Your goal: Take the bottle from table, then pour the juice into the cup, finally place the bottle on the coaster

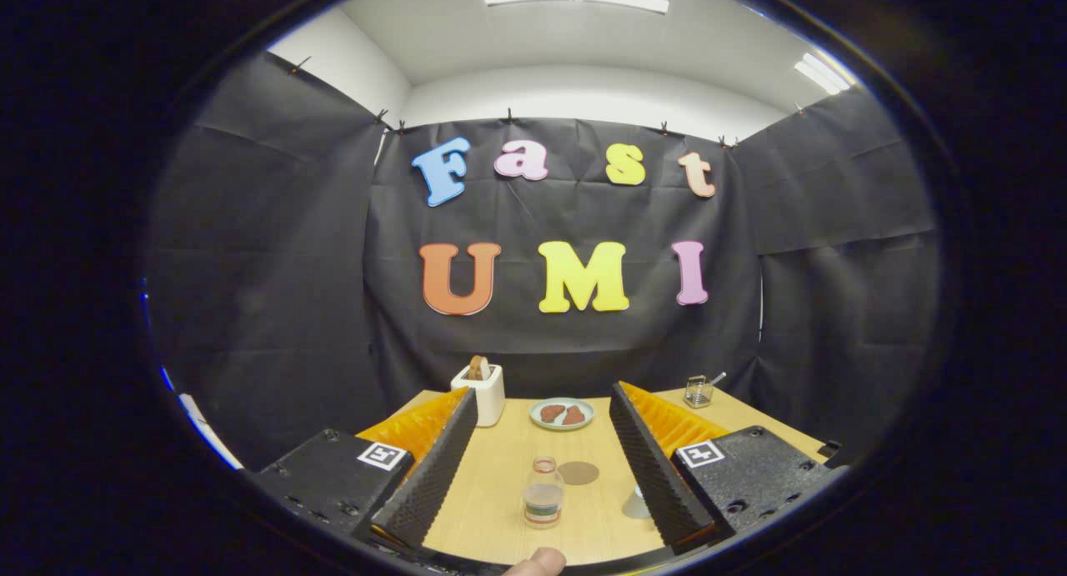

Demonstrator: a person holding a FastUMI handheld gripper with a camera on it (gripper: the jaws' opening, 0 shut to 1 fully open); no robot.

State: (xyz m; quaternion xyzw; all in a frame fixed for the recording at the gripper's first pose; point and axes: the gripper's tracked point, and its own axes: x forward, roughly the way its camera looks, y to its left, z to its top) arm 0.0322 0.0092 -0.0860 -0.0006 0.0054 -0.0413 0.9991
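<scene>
The gripper (pixel 543 468) hangs above the near edge of a light wooden desk (pixel 500 476), its two fingers (pixel 433 476) spread wide apart and holding nothing. Between them, standing upright on the desk and touching neither finger, is the bottle (pixel 543 493): small, clear, with a narrow neck and a banded label round its lower body. Some liquid shows inside it, though how full it is cannot be told. Just beyond the bottle and a little to its right lies the coaster (pixel 578 473), a flat brown round disc, bare on top, near the bottle but apart from it. Close against the inner side of the right finger stands the cup (pixel 636 503), pale and see-through, half hidden by that finger, so its rim and contents cannot be made out.

Farther off, near the middle of the desk, sits a plate (pixel 562 413) carrying two reddish-brown pieces of food. To the left of the plate, partly behind the tip of the left finger, is a white toaster (pixel 482 390) with a slice of bread standing up out of its slot. At the far right of the desk is a small wire holder (pixel 698 391) with a thin handle sticking out of it to the right.

At the very near edge, below the bottle, the tip of a person's finger (pixel 538 563) shows
</scene>
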